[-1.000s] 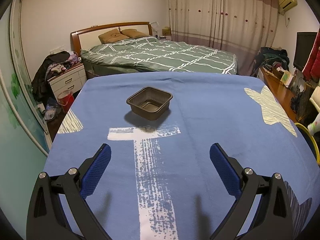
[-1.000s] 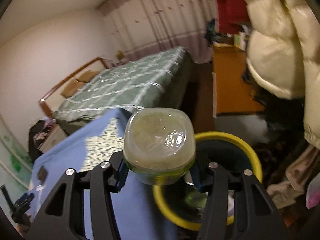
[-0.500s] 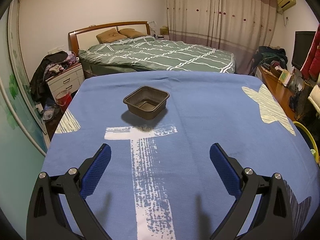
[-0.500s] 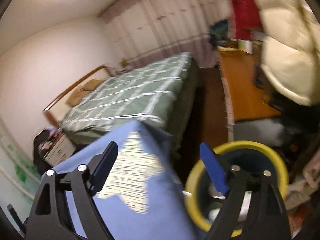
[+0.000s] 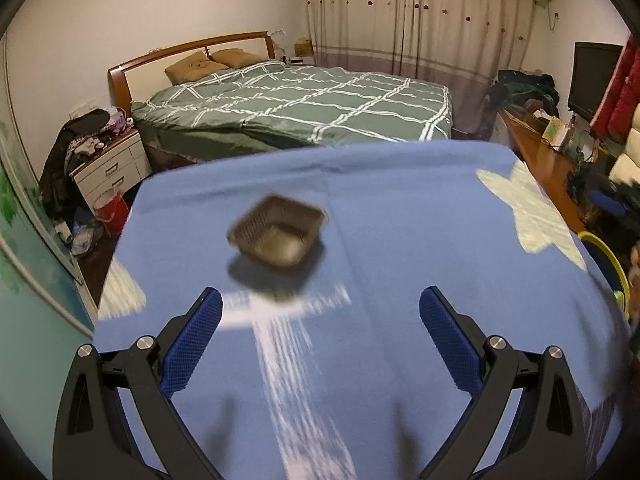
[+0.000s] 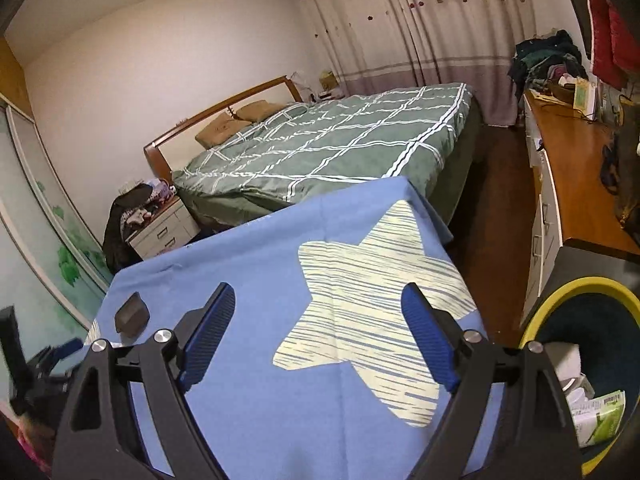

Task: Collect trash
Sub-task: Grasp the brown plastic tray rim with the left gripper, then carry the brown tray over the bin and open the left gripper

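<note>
On the blue tablecloth (image 5: 400, 208) one piece of trash is left: a dark plastic tray (image 5: 278, 236), sitting upright and empty toward the far left part of the table, a little blurred in the left view, so its exact rim is hard to judge. The left gripper (image 5: 320, 316) hangs above the cloth with its jaws spread wide and nothing between them, the tray ahead of it and slightly left of center. The right gripper (image 6: 318, 320) is likewise wide open and empty, over the star pattern near the yellow-rimmed bin (image 6: 580, 292), which holds a carton and other scraps. The step in hand looks like the reach for the tray; next the left gripper needs to go forward, straddle one wall and close.
</note>
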The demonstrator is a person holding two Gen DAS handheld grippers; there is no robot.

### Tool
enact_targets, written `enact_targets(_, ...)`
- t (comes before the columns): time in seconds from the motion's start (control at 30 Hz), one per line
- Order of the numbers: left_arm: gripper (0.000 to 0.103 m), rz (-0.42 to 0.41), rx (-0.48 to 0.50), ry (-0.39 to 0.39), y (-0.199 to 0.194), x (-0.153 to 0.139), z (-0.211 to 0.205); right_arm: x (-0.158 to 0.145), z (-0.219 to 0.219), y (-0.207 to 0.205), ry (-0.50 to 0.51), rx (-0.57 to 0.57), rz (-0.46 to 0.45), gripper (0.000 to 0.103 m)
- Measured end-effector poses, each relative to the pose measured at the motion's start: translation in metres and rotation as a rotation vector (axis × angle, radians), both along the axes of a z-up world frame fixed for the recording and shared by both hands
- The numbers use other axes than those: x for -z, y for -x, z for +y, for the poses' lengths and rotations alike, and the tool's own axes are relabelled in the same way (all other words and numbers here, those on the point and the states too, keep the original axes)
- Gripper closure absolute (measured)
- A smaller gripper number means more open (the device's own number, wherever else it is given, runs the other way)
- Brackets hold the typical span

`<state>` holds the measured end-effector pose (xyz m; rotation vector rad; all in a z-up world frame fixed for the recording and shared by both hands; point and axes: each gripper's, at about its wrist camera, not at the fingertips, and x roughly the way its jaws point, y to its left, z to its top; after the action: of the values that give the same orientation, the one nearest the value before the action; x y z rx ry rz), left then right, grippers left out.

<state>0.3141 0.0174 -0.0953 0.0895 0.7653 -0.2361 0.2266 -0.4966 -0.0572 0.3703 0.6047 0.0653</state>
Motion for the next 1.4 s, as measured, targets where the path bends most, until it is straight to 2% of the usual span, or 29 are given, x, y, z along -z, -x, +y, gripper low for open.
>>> enact_targets(0.13,0.006,0.022,0.001,0.022,-0.042,0.003,0.008,0.005,-0.009,-0.002,-0.045,-0.011,0.019,0.022)
enact_targets(0.33,0.006,0.036,0.038,-0.103,-0.091,0.017,-0.006,0.006,-0.015,-0.004,-0.077,-0.011,0.027,0.022)
enact_targets(0.73,0.006,0.111,0.078,-0.130,-0.135,0.039,-0.018,0.012,-0.015,-0.009,-0.106,-0.031,0.059,0.022)
enact_targets(0.77,0.006,0.115,0.075,-0.130,-0.136,0.041,-0.017,0.012,-0.015,-0.009,-0.107,-0.033,0.061,0.022)
enact_targets(0.87,0.024,0.137,0.064,-0.136,-0.140,0.051,-0.014,0.014,-0.015,-0.009,-0.107,-0.032,0.066,0.022)
enact_targets(1.07,0.027,0.110,0.030,-0.087,-0.135,0.048,-0.013,0.014,-0.015,-0.010,-0.100,-0.025,0.072,0.022)
enact_targets(1.17,0.027,0.081,0.018,-0.077,-0.115,0.038,-0.016,0.012,-0.017,-0.008,-0.077,0.005,0.065,0.022)
enact_targets(1.27,0.027,0.048,0.011,-0.084,-0.090,0.022,-0.035,0.010,-0.022,-0.008,-0.052,0.043,0.061,0.022)
enact_targets(1.4,0.027,0.039,0.016,-0.079,-0.061,0.005,-0.067,0.009,-0.028,-0.007,0.009,0.086,0.108,0.022)
